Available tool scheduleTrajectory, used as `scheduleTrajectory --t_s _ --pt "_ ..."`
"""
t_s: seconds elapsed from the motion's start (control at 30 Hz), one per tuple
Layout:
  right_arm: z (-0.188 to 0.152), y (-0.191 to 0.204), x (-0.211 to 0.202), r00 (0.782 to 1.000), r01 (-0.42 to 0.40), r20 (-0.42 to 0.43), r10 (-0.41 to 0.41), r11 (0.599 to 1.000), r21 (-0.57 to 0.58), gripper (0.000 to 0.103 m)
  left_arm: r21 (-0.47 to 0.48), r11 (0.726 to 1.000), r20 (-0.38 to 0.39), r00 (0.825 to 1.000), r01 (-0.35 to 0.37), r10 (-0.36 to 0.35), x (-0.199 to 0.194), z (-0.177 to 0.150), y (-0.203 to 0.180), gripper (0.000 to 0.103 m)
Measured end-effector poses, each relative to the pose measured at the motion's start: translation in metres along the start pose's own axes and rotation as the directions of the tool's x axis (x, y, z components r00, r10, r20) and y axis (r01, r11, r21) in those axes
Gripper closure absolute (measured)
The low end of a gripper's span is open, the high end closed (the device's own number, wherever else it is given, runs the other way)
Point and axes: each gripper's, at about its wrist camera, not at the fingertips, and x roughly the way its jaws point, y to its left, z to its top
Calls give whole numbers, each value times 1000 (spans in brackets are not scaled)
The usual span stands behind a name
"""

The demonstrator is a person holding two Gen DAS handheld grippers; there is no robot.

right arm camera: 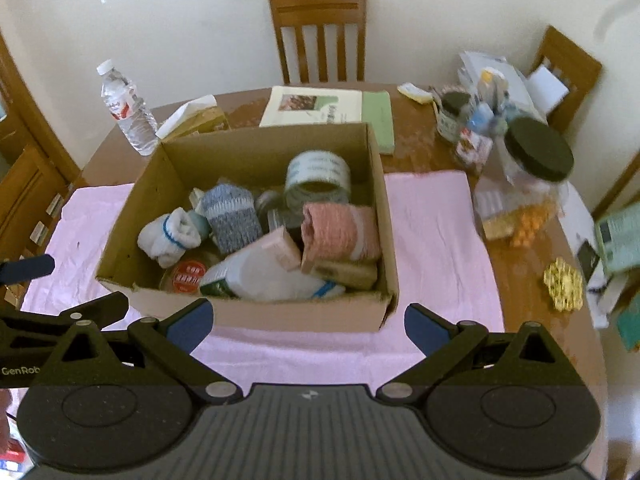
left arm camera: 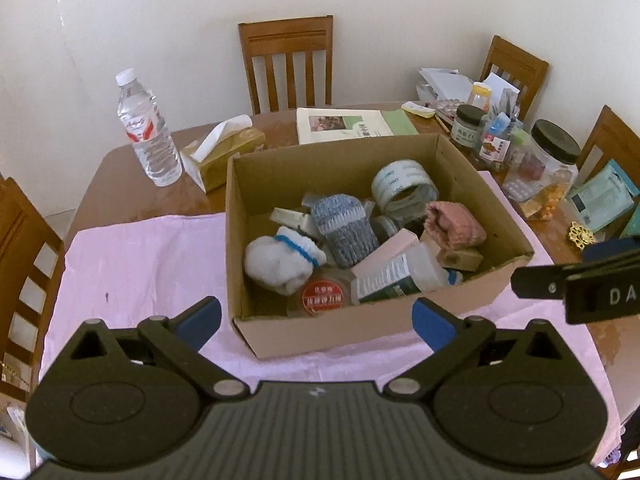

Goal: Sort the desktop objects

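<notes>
**Cardboard box sits ahead of both open claws**

Cardboard is what both cameras look down on: an open cardboard box (left arm camera: 360,332) on a pink cloth (left arm camera: 140,248), filled with things to sort. Going left to right inside it: a white rolled sock with a blue band (left arm camera: 280,264), a blue-grey knitted sock (left arm camera: 344,228) lying with its long axis running away from the cameras, a red-lidded tin (left arm camera: 323,295) near the front wall, a roll of tape (left arm camera: 404,186) at the back, and a pink knitted roll (left arm camera: 456,224) on the right.

The left gripper (left arm camera: 316,318) has its jaws spread wide with nothing between them; the box's front-left corner lies just ahead of it. The right gripper (right arm camera: 308,326) is likewise spread and empty, facing the middle of the box's front wall.

Judging by the views, the white sock lies nearer the left hand and the pink roll nearer the right. The right view is blurred at its edge, so the jars there are hard to read.
</notes>
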Motion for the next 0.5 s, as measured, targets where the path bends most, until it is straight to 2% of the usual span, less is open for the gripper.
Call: scheduleTrajectory --t_s 0.23,0.37,0.5 --pt "-22 2 -11 1000 8 -9 -7 999 49 0 -67 998 -4 1000 -1 0 -18 -10 -1 2" --pt "-26 4 -17 1000 25 -12 -25 999 40 0 -65 997 -25 999 -36 35 -24 -10 -2 2" --pt "-28 7 -23 1000 21 -12 -20 999 32 0 -61 998 -25 999 -24 23 -31 -8 -1 2"
